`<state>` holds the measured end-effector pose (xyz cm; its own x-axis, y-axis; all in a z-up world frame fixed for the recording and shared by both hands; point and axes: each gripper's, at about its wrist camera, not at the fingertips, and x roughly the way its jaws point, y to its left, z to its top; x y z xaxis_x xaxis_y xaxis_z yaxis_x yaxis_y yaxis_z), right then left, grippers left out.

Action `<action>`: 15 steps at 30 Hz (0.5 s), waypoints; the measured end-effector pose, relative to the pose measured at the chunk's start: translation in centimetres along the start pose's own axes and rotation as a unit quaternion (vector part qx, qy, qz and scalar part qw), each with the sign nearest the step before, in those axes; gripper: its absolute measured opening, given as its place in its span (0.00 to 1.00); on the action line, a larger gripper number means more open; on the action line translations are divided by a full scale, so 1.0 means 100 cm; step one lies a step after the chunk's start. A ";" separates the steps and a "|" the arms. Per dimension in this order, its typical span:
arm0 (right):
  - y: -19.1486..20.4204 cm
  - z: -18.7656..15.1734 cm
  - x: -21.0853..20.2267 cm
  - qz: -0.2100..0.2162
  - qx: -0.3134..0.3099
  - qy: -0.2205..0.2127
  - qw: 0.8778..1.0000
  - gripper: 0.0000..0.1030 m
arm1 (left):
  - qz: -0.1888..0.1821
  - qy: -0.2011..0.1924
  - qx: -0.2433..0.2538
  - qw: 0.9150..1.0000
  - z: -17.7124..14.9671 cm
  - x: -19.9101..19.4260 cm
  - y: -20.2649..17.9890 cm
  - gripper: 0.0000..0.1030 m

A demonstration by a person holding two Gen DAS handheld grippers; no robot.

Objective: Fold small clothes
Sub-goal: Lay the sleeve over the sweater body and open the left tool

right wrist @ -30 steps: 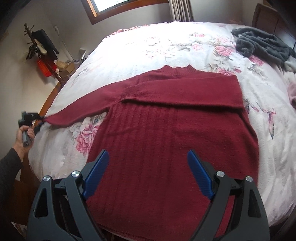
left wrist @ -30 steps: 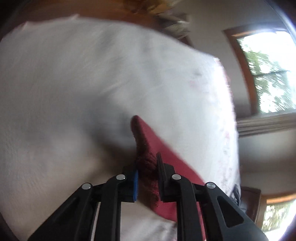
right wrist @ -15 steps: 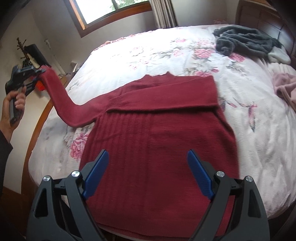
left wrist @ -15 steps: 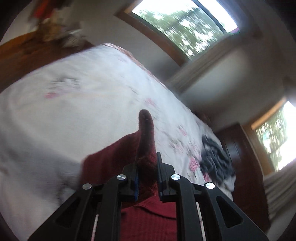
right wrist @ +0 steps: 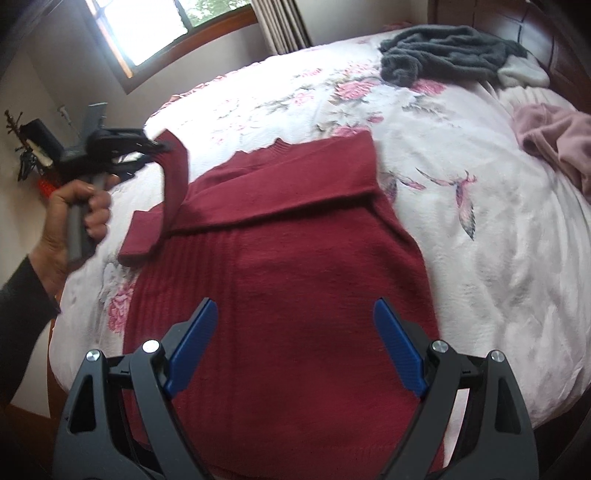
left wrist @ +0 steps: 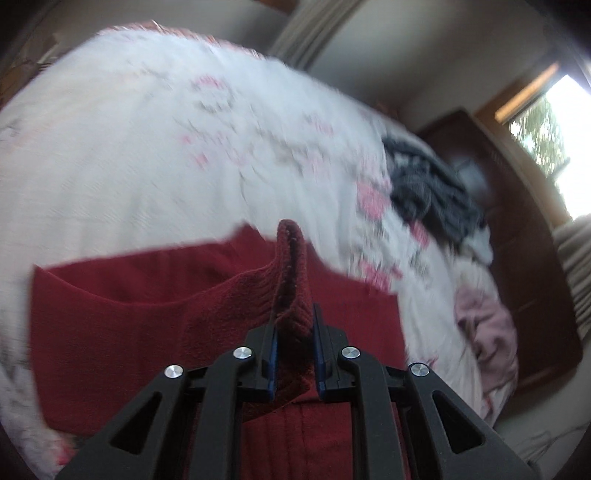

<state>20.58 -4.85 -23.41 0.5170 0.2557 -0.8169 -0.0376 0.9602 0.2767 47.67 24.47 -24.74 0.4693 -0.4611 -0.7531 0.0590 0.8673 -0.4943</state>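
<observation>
A person's left hand [right wrist: 79, 218] in a dark sleeve [right wrist: 22, 302] grips the handle of the left gripper [right wrist: 162, 146], held raised over the left side of the bed [right wrist: 498, 258], its fingers pointing toward the middle of the bed. That gripper is clamped on the cuff of a dark red knit sweater [right wrist: 295, 295]; the sleeve [right wrist: 173, 184] hangs from it in a bend, and a lower part lies on the floral bedspread just beside the sweater's body. The right gripper [right wrist: 291, 345] hovers above the lower half of the sweater with its blue-padded fingers [right wrist: 192, 345] wide apart, touching nothing

The sweater lies flat on the bed, hem toward the right camera, collar away, with its other sleeve folded across the chest

Only the right wrist view shows the hand, the whole sweater and a window [right wrist: 155, 26] behind the bed. The left wrist view, blurred, shows the grasp up close: the ribbed cuff [left wrist: 291, 280] stands up between the closed fingers of the left gripper [left wrist: 294, 354], the sweater [left wrist: 129, 314] spread below it. Both views show a dark grey garment [right wrist: 443, 55] and a pink garment [right wrist: 554, 136] lying on the far side of the bed, well apart from the sweater, by a dark wooden headboard [left wrist: 517, 221]
</observation>
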 end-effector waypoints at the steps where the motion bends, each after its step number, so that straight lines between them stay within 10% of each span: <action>1: -0.003 0.001 0.004 0.002 0.004 0.003 1.000 0.84 | 0.003 0.010 0.005 1.000 -0.004 0.013 -0.002 0.15; 9: -0.030 0.049 0.056 0.121 0.088 0.069 0.986 0.84 | -0.003 0.024 -0.028 0.999 -0.046 0.034 0.027 0.58; 15: -0.019 0.130 0.164 0.245 0.160 0.153 0.944 0.56 | -0.011 -0.006 -0.088 0.996 -0.104 -0.036 0.075 0.68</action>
<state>40.25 -3.97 -30.73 0.2307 0.7277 -0.6459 0.0779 0.6479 0.7578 37.28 30.70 -30.26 0.4797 -0.4764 -0.7368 -0.0848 0.8106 -0.5794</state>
